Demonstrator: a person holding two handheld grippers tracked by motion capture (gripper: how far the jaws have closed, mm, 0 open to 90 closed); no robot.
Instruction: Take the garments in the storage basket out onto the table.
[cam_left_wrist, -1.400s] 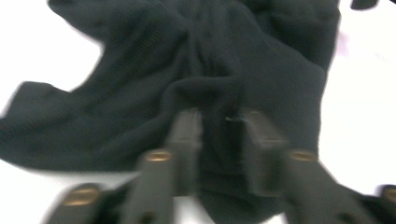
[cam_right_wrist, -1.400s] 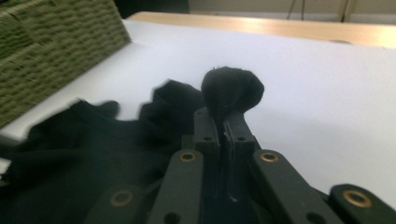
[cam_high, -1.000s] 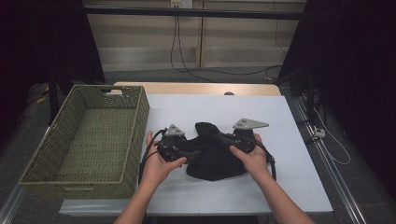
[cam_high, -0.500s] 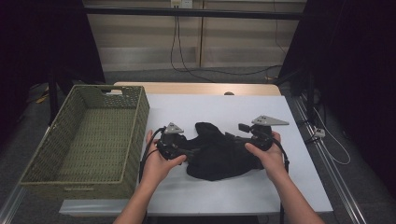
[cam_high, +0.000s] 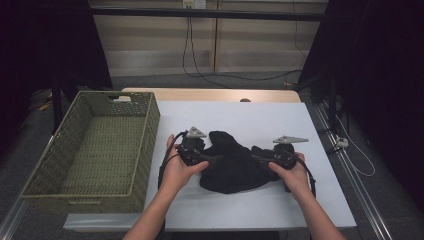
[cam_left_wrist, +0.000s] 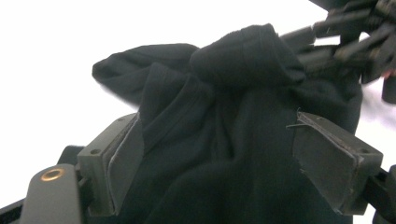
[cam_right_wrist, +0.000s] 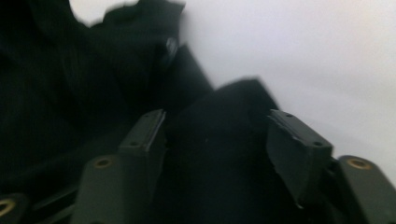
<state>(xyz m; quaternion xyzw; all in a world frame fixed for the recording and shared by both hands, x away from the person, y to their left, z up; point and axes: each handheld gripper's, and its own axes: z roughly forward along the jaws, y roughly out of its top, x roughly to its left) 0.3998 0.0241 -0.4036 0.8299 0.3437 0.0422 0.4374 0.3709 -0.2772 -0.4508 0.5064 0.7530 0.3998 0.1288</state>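
A crumpled black garment (cam_high: 232, 167) lies on the white table (cam_high: 260, 117), between my two hands. My left gripper (cam_high: 207, 159) reaches into its left side. In the left gripper view the left gripper (cam_left_wrist: 215, 154) has its jaws wide apart, with bunched black garment (cam_left_wrist: 233, 70) filling the gap between them. My right gripper (cam_high: 257, 157) points into the garment's right side. In the right gripper view the right gripper (cam_right_wrist: 215, 140) has a fold of the garment (cam_right_wrist: 70, 84) between its jaws, which have just been closing and still stand apart.
A green woven basket (cam_high: 116, 93) stands at the table's left, its right wall close to my left hand. Bare white table lies behind and to the right of the garment. Cables hang against the back wall.
My right gripper let go near the garment's middle, moved right and came down at its right edge with open jaws. The left hand shifted slightly right.
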